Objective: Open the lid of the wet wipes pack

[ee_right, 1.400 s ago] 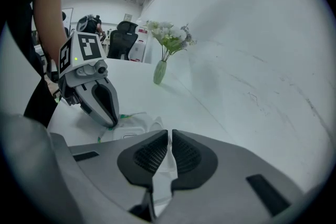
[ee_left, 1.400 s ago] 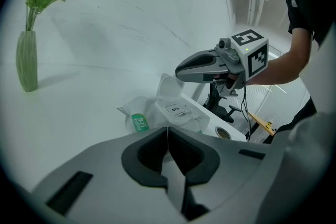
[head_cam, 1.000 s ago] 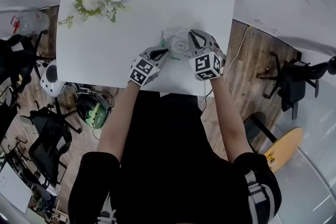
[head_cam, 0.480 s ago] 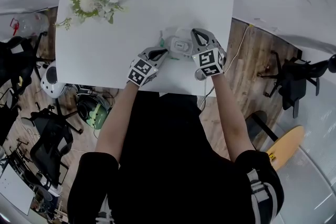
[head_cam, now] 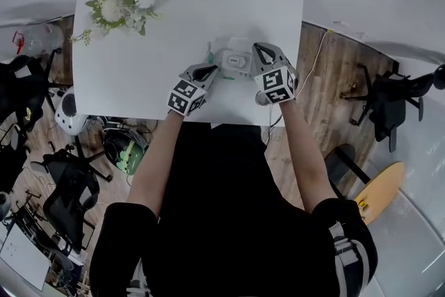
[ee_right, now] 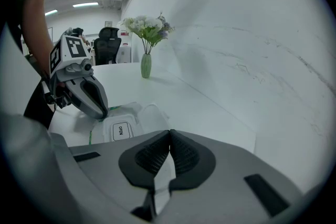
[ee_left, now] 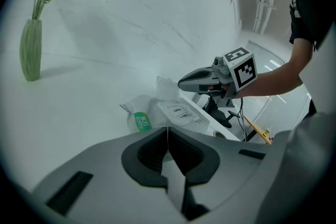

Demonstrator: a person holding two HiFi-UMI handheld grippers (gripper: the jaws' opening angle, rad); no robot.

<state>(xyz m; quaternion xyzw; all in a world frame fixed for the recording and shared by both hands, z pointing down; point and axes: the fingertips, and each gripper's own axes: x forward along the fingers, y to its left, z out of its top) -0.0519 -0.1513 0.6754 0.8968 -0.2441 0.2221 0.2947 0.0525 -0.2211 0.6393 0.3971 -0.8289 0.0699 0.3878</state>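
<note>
Since the lid (ee_right: 119,131) of the wet wipes pack (head_cam: 233,60) is still flat and shut, the job now is to lift it. The pack lies on the white table (head_cam: 174,17), near the edge by the person, between the two grippers.

The left gripper (ee_left: 168,128) has its jaws pressed together with nothing in them. Its tip is right at the pack's left end, and I cannot tell if it touches. The right gripper (ee_right: 169,132) also has its jaws pressed together with nothing in them, and it is by the pack's right end.

To do this well, I think one gripper should press down on the soft part of the pack so it does not slide. The other should slip a tip under the lip of the lid, close to the word OPEN, and tip it up slowly. A hard pull could drag the whole pack along, because it looks light and squashy.

Counting: one pack, one lid, two grippers, one table, and one green vase (ee_left: 30,50) of flowers, well apart from the pack at the far corner.
</note>
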